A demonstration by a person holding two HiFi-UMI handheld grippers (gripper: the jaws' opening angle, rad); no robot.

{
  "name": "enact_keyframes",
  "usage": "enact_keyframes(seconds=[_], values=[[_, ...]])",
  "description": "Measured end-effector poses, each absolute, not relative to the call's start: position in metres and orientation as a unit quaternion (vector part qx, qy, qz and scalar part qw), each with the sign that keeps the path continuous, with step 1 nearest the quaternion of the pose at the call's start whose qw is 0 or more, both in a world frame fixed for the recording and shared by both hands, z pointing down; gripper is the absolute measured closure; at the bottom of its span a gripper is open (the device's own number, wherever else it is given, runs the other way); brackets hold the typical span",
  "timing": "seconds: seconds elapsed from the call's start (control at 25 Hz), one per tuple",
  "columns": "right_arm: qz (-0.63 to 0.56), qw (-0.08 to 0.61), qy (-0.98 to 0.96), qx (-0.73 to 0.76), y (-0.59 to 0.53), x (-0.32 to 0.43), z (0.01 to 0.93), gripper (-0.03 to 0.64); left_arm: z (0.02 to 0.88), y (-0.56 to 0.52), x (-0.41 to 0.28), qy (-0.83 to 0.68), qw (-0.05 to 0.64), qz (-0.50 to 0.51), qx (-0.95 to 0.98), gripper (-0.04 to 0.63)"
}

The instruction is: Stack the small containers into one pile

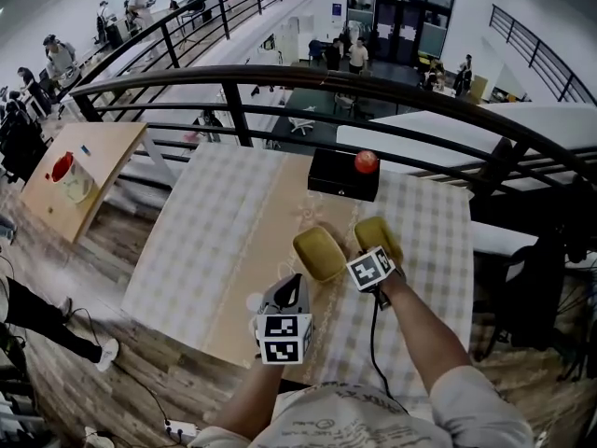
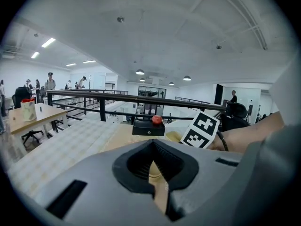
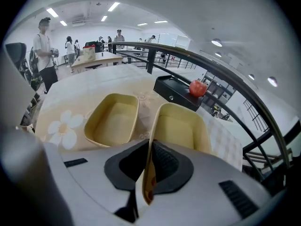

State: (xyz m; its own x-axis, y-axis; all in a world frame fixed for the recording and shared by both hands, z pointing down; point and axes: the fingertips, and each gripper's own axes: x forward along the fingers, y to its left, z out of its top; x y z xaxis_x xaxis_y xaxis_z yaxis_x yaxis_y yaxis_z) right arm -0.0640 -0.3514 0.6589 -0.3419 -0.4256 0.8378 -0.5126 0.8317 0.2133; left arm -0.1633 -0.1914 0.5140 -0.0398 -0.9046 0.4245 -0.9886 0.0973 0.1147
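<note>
Right gripper (image 3: 150,147): clamped down tight on the near wall of one yellow container (image 3: 181,128). The thin rim stands upright between the pads and the tub's open mouth runs straight ahead of the jaws.

Held container: it hangs off the front of the right gripper. It looks tipped and clear of the cloth at the gripped end, though how high it sits cannot be told.

Other container (image 3: 112,120): flat on the table (image 1: 233,213), mouth up and empty. It is just ahead and to the left of the right gripper, close beside the held one, with a narrow strip of cloth showing between them.

Left gripper (image 2: 151,154): jaws drawn together to a slit with nothing in them. It waits short of the other container, which shows through the slit just ahead of its tips.

Beyond: a black box (image 3: 176,95) with a red apple (image 3: 198,87) on top sits farther ahead of both tools, well past the containers and not in play.

Done so far: the pick is made, with one container firmly in the right jaws.

Left to do: carry it over to the left, line it up above the other container, drop it in and let go. No pile exists yet, since the two sit side by side.

Progress call: about a third of the way, judging by how things lie.

Only two containers are in view.
</note>
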Motion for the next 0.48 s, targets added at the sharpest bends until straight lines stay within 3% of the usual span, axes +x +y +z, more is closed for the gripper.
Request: enact_keyframes(seconds=[0.48], values=[[-0.017,0.488,-0.834,0.257,-0.317,-0.108,0.605,0.598,0.506,-0.175,-0.178,-0.713,0.186,0.087,0.670,0.591]])
